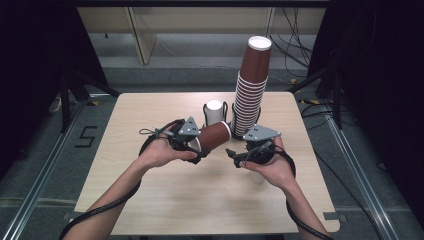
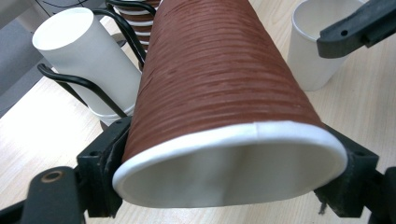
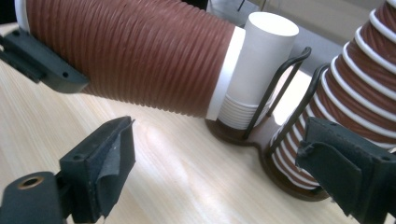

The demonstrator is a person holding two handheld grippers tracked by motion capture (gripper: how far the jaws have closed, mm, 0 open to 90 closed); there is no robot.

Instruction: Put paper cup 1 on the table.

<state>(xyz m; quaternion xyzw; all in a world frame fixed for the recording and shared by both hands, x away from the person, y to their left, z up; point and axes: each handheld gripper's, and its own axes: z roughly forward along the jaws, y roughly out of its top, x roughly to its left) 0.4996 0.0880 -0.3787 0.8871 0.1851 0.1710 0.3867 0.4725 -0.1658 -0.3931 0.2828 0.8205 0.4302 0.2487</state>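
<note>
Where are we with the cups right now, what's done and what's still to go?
Done: one brown cup is off the brown stack, and a white cup stands on the table. In hand: the left gripper squeezes the brown cup's rim, holding it on its side; the right gripper is open, nothing between its jaws. Left: setting that cup down; many cups remain stacked.

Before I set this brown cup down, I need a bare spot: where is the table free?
Free: the near strip of the table in front of both forearms, and the left side, left of the left gripper squeezing the brown cup. Crowded: the far middle, with the wire holder's white cup stack and tall brown cup stack, plus a white cup under the right hand.
</note>
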